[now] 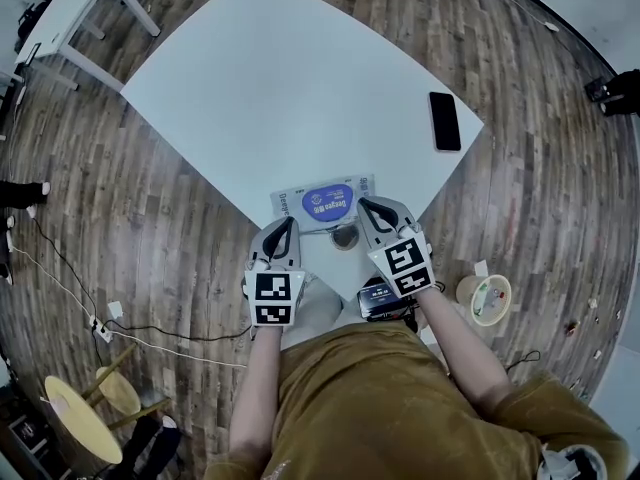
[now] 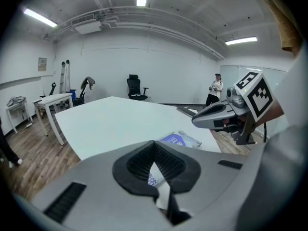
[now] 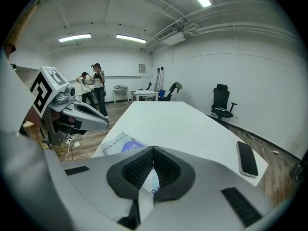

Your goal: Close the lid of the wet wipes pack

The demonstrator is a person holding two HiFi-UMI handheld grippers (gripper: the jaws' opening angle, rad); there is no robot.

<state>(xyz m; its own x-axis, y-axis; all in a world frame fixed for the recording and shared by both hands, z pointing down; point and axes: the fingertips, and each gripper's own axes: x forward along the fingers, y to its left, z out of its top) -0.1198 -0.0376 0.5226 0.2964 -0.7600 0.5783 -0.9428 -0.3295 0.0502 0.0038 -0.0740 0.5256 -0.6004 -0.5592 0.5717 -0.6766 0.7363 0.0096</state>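
Left tool (image 1: 288,224), right tool (image 1: 366,205): jaws pressed together, nothing held | wet wipes pack (image 1: 325,202) flat on bench (image 1: 280,88) just ahead, long axis crosswise to both | I judge right tool nearer, almost touching its end.

I count two grippers low in the middle of the head view: my left gripper (image 1: 288,224) and my right gripper (image 1: 364,205). Just above them lies one wet wipes pack (image 1: 325,201), on one large white table (image 1: 280,78). One black phone (image 1: 445,121) sits toward the right. One smaller table (image 1: 75,8) fills the upper left corner, two round yellow stools (image 1: 78,420) the lower left, one tape roll (image 1: 486,299) the right. My right gripper view shows two people (image 3: 99,93) at left and one office chair (image 3: 221,99) at right.
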